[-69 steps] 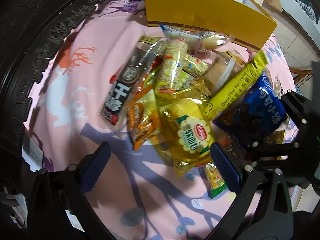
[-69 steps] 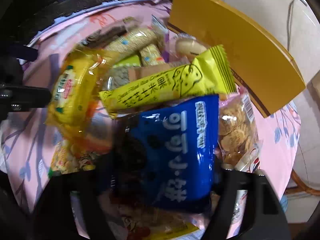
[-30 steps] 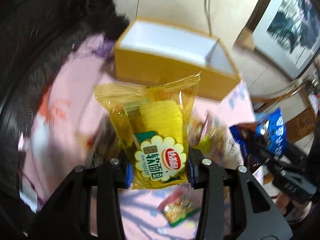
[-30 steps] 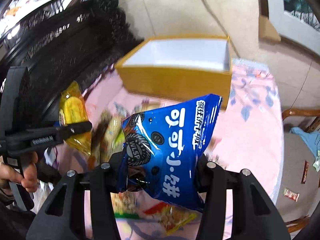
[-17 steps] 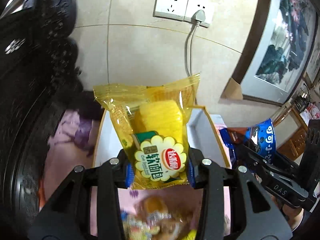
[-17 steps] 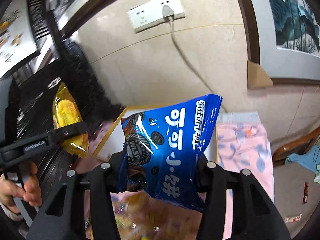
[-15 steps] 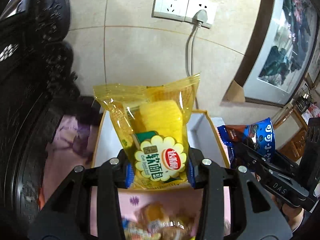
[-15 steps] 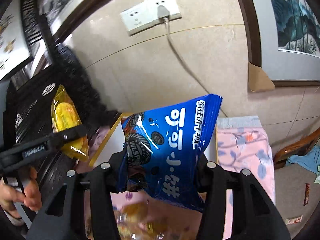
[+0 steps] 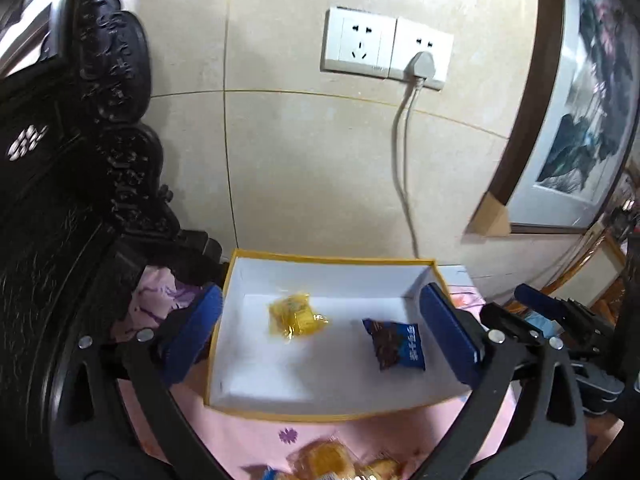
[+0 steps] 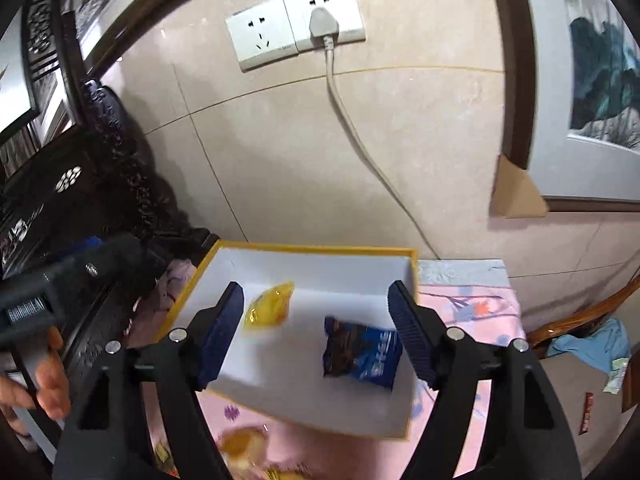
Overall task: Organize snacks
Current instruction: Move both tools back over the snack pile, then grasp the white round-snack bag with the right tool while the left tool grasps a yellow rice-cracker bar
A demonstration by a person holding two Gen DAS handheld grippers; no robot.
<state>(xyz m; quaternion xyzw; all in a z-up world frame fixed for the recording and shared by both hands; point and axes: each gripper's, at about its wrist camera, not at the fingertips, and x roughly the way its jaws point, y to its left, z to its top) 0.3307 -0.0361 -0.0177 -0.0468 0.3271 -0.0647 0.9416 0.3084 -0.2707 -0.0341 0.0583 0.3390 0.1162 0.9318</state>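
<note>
A yellow box (image 9: 332,259) with a white inside stands on the pink cloth against the wall. In it lie a yellow cake packet (image 9: 296,316) on the left and a blue cookie bag (image 9: 394,344) on the right. My left gripper (image 9: 320,292) hovers over the box, its jaws opening wide with nothing between them. In the right wrist view the same box (image 10: 316,247) holds the yellow packet (image 10: 270,308) and the blue bag (image 10: 362,350). My right gripper (image 10: 316,287) is above them, jaws opening and empty.
More snack packets (image 9: 328,460) lie on the pink cloth (image 9: 248,436) in front of the box. Dark carved wooden furniture (image 9: 60,200) rises at the left. A wall socket with a plug and cord (image 9: 420,66) is behind the box. A wooden chair (image 10: 580,320) stands right.
Both grippers rose from the snack pile to above the box. The yellow packet and the blue bag left the jaws and now lie inside it. Both jaws have opened.
</note>
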